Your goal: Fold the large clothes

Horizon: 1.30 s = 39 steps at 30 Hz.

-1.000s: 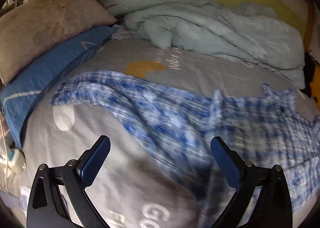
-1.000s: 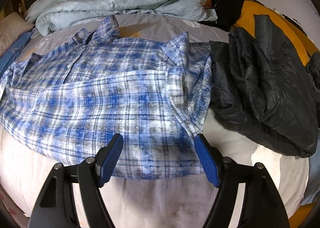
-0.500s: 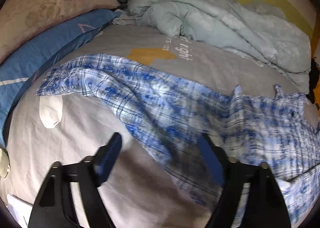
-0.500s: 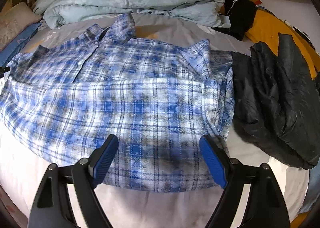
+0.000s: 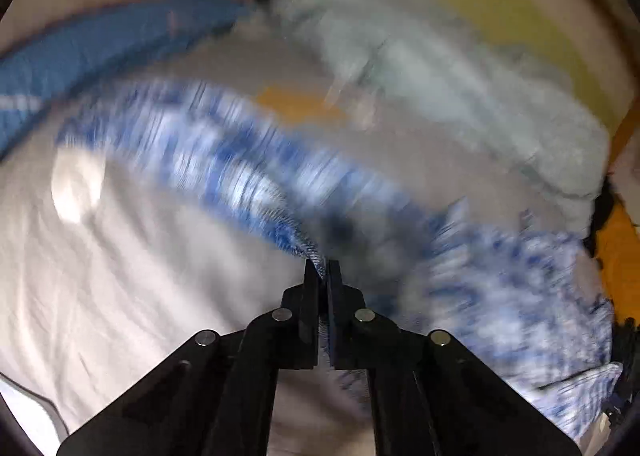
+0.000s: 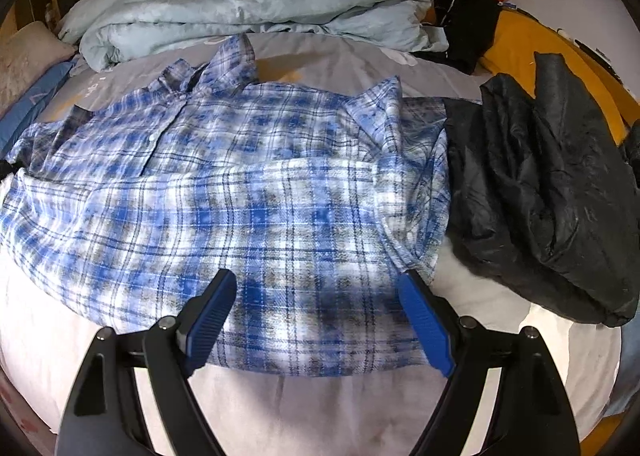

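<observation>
A blue and white plaid shirt [image 6: 248, 192] lies spread across the bed, collar toward the far side, its lower part folded up over the body. The right gripper [image 6: 318, 288] hovers open above the shirt's near hem, with cloth below the fingers but not pinched. The left wrist view is blurred by motion. There my left gripper [image 5: 322, 270] is shut on the edge of the plaid shirt [image 5: 248, 176], where the long sleeve runs off to the upper left over the sheet.
A crumpled pale blue duvet [image 6: 256, 4] fills the far side of the bed. A black jacket [image 6: 548, 192] lies right of the shirt, partly under its sleeve. Pillows [image 5: 100, 40] sit at the left. The grey sheet [image 6: 320, 408] shows near the front edge.
The left gripper has gone from wide open to shut, pinching the shirt's edge, and its view has blurred. The right gripper has shifted slightly and stays open.
</observation>
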{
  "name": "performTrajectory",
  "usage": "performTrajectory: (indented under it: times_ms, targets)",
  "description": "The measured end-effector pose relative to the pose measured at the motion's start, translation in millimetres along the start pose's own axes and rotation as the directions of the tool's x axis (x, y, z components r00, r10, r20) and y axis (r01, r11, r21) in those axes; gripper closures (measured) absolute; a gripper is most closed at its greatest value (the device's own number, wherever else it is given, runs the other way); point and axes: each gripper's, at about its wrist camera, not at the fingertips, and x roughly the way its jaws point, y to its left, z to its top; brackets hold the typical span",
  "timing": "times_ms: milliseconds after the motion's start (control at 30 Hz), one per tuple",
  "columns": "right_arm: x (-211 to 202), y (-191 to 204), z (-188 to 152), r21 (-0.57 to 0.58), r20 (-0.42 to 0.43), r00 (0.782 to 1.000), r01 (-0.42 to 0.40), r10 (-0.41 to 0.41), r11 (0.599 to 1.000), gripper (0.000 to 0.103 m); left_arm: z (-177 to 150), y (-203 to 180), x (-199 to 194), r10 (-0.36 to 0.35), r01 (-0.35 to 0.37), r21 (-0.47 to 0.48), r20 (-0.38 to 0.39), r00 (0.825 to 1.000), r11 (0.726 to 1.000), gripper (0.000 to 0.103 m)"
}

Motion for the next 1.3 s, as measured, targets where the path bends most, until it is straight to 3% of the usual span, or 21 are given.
performTrajectory:
  times_ms: [67, 167, 267, 367, 400, 433, 500, 567, 667, 800, 933, 1100, 1300]
  targets:
    - [-1.3, -0.5, 1.0, 0.008, 0.002, 1.0, -0.003, 0.003, 1.0, 0.021, 4.2, -26.9, -29.9, -0.047, 0.043, 0.052, 0.08, 0.996, 0.998, 0.101]
    - [-4.6, 0.6, 1.9, 0.004, 0.013, 1.0, -0.007, 0.007, 1.0, 0.021, -3.4, -66.5, -63.6, -0.184, 0.169, 0.126, 0.12, 0.976, 0.978, 0.101]
    - [-6.8, 3.3, 1.5, -0.007, 0.019, 1.0, -0.007, 0.007, 1.0, 0.021, -27.5, -114.0, -82.5, -0.259, 0.23, 0.246, 0.092, 0.961, 0.941, 0.101]
    - [-8.6, 3.9, 0.6, -0.007, 0.017, 1.0, -0.012, 0.012, 1.0, 0.021, -54.5, -151.2, -78.0, -0.285, 0.273, 0.323, -0.01, 0.958, 0.906, 0.1]
    - [-9.6, 3.4, 0.4, -0.005, 0.019, 1.0, -0.01, 0.01, 1.0, 0.021, -61.9, -159.6, -71.9, -0.269, 0.271, 0.337, -0.051, 0.962, 0.902, 0.1]
    - [-10.6, 2.6, 0.2, -0.004, 0.021, 1.0, -0.009, 0.009, 1.0, 0.021, -67.2, -165.1, -65.9, -0.243, 0.254, 0.349, -0.075, 0.967, 0.902, 0.093]
    - [-13.7, 0.7, -0.8, -0.003, 0.023, 1.0, -0.013, 0.013, 1.0, 0.021, -69.2, -168.7, -58.2, -0.223, 0.242, 0.371, -0.094, 0.97, 0.896, 0.074]
    - [-16.8, -1.1, -2.4, -0.003, 0.028, 1.0, -0.011, 0.011, 1.0, 0.021, -64.9, -165.2, -61.4, -0.203, 0.209, 0.382, -0.055, 0.978, 0.9, 0.047]
    - [-19.3, -5.4, -4.4, 0.0, 0.031, 0.999, -0.011, 0.011, 1.0, 0.021, -48.4, -143.6, -76.7, -0.18, 0.155, 0.33, 0.048, 0.982, 0.931, 0.028]
    - [-16.3, -7.2, -3.9, 0.006, 0.021, 1.0, -0.01, 0.009, 1.0, 0.021, -23.5, -98.9, -83.6, -0.113, 0.085, 0.216, 0.118, 0.987, 0.973, 0.023]
    - [-14.4, -1.7, -3.2, -0.01, 0.017, 1.0, -0.012, 0.012, 1.0, 0.021, -1.3, -41.2, -74.9, 0.016, -0.03, 0.106, 0.137, 0.991, 0.994, 0.023]
    - [-11.7, 4.6, -4.9, -0.031, 0.01, 1.0, -0.01, 0.011, 0.999, 0.021, 14.7, 16.5, -50.2, 0.135, -0.138, 0.021, 0.112, 0.984, 0.99, 0.026]
    - [-5.2, 5.2, -5.5, -0.035, -0.006, 1.0, 0.0, 0.0, 0.999, 0.021, 12.2, 49.5, -9.9, 0.244, -0.244, 0.019, -0.021, 0.969, 0.97, 0.026]
